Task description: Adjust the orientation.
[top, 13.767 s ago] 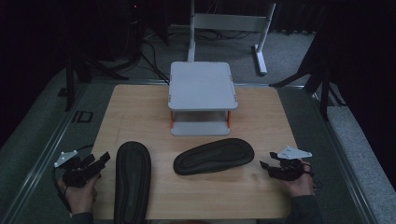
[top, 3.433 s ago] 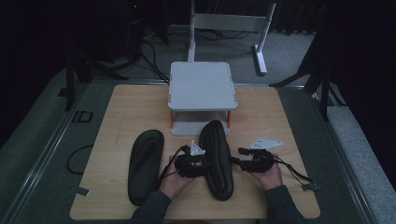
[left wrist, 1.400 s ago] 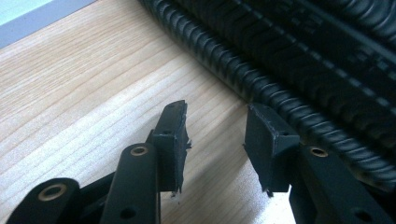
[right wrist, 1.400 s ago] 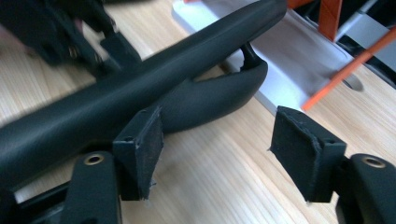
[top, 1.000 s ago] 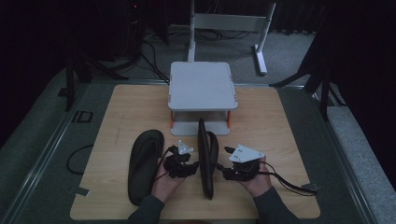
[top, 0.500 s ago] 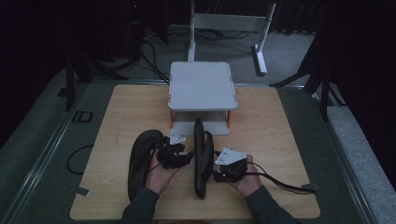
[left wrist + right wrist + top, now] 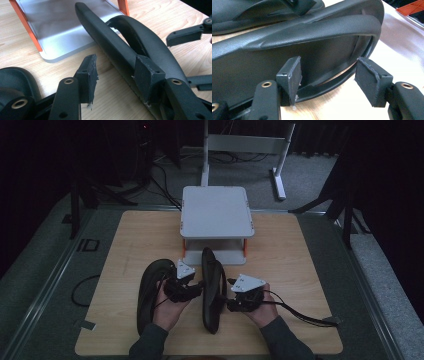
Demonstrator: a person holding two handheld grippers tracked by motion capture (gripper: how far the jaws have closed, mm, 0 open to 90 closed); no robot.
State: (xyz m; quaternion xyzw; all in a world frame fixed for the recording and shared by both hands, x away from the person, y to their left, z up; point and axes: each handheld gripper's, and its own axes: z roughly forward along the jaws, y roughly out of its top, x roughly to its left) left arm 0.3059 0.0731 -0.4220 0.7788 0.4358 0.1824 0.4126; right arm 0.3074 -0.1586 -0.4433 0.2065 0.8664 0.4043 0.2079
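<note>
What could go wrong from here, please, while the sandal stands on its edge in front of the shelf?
1. The upright sandal stands on its narrow edge; both hand-held grippers seem open, so it may topple.
2. In the left gripper view, one pad of the left hand-held gripper touches it and the other stands clear, so it may get nudged over.
3. Its toe lies near the shelf's lower tray and could catch there.

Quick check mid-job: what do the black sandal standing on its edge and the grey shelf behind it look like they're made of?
Sandal: probably soft moulded foam or rubber, matte black; the strap shows a fine leather-like grain and creases. Shelf: its plates look like smooth grey metal or plastic with a dull sheen, seen on the lower plate; I cannot tell which. Its orange posts look painted or plastic.
</note>
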